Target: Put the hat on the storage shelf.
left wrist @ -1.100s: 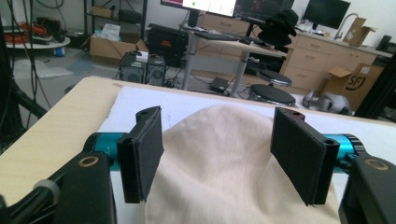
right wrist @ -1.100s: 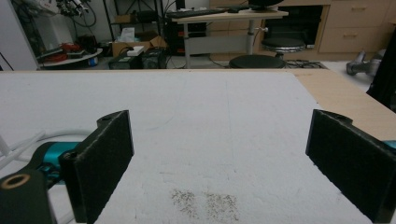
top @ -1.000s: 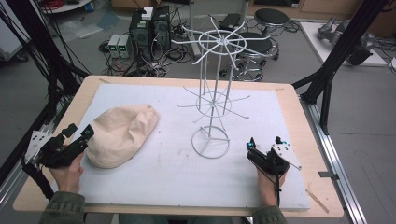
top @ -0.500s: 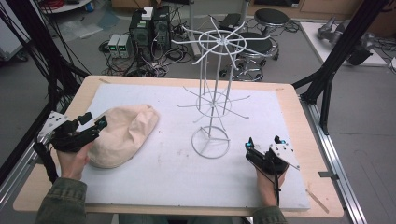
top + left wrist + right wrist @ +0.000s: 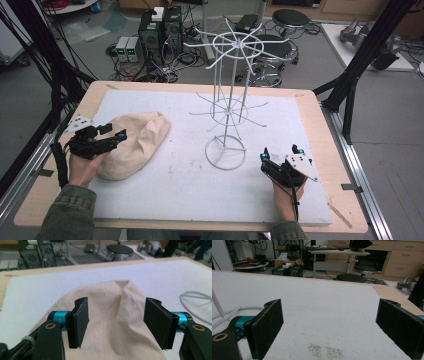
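High view: left tool [image 5: 120,135] over near-left edge of beige cloth cap [image 5: 135,145] on the bench [image 5: 165,190], jaws wide, cap below the gap, pads not pressing. Right tool [image 5: 279,155] wide, nothing held, just beside white wire rack [image 5: 226,150] base.

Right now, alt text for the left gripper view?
The left gripper has its black jaws open over a beige cloth cap, apart from the fabric, on a white mat. A white wire stand base curves in at right.
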Motion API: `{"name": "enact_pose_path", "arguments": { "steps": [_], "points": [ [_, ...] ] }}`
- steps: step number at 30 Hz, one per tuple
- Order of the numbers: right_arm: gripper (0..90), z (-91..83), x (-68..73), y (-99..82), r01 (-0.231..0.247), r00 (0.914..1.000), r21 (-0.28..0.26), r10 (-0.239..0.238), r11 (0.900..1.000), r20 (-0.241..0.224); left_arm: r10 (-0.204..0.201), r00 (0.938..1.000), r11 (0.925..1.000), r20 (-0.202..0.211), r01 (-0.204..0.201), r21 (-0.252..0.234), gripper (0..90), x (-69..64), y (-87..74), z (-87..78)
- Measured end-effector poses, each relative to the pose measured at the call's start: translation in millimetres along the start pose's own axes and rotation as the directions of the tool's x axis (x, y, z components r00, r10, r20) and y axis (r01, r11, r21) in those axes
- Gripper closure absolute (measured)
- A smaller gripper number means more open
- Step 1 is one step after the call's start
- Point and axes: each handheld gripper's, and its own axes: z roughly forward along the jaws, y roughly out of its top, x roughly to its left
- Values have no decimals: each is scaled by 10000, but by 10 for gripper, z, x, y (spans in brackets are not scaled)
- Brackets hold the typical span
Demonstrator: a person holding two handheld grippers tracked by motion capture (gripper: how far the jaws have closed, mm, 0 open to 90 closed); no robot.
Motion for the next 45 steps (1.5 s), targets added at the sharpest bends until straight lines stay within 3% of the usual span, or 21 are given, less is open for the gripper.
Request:
{"name": "enact_pose_path", "arguments": {
  "steps": [4, 7, 11, 13, 15, 17, 18, 19, 22, 30, 32, 34, 36, 38, 39, 41, 42, 45],
  "points": [
    [65, 3, 3, 0, 39, 10000, 0, -39, 10000, -13, -23, 9991, 9976, 421, -6, 692, 330, 16, -8, 69],
    [65, 1, 4, 1, 24, 10000, -13, -24, 10000, 5, -31, 9976, 9956, 686, -33, 940, 330, 2, -15, 104],
    [65, -1, 2, 2, 35, 10000, -44, -35, 10000, -21, 30, 9944, 9888, 1061, -188, 1483, 330, -36, -35, 181],
    [65, -2, 4, 3, 19, 10000, -50, -19, 10000, -30, -114, 9911, 9806, 1328, -149, 1955, 317, -43, -50, 234],
    [65, -2, 2, 2, -1, 10000, -46, 1, 10000, -66, -441, 9841, 9674, 1721, -10, 2532, 270, -41, -66, 277],
    [65, -1, -2, 2, 3, 10000, -17, -3, 10000, -81, -321, 9841, 9551, 1746, -212, 2955, 212, -62, -82, 306],
    [65, 0, 0, 1, -27, 10000, -4, 27, 10000, -80, -321, 9841, 9551, 1746, -212, 2955, 201, -62, -82, 306],
    [65, 2, -3, 1, 5, 10000, -13, -5, 10000, -83, -211, 9847, 9493, 1728, -345, 3123, 194, -87, -94, 325],
    [65, -1, 0, 2, -21, 9999, -6, 21, 10000, -99, -194, 9844, 9491, 1749, -368, 3128, 197, -95, -96, 340],
    [66, 7, -4, -1, 10, 9999, 31, -10, 10000, -153, -322, 9762, 9358, 2144, -459, 3494, 270, -97, -122, 385],
    [66, 6, -7, -1, -26, 9999, 41, 27, 10000, -114, -309, 9715, 9269, 2351, -602, 3705, 271, -129, -133, 411],
    [65, 4, -7, 0, -42, 9999, 32, 42, 10000, -122, -282, 9714, 9237, 2359, -650, 3776, 271, -138, -137, 421],
    [65, 4, -7, 0, -73, 9999, 4, 73, 10000, -135, -236, 9721, 9129, 2335, -743, 4013, 271, -141, -154, 454],
    [66, 5, -10, 1, -56, 9999, -10, 56, 10000, -125, -265, 9721, 9105, 2330, -727, 4072, 277, -142, -159, 466],
    [66, 4, -8, 1, -82, 9999, 8, 82, 10000, -132, -289, 9696, 9051, 2431, -779, 4181, 284, -145, -170, 483],
    [66, 8, -11, -2, -58, 9999, 35, 58, 10000, -148, -404, 9653, 8962, 2579, -792, 4366, 297, -148, -180, 499],
    [65, 12, -12, -3, -49, 9998, 52, 50, 10000, -179, -404, 9653, 8962, 2579, -792, 4366, 296, -148, -180, 499],
    [65, 14, -6, -4, 4, 9998, 106, -2, 9999, -202, -848, 9601, 8875, 2666, -489, 4582, 302, -109, -186, 519]
  ]
}}
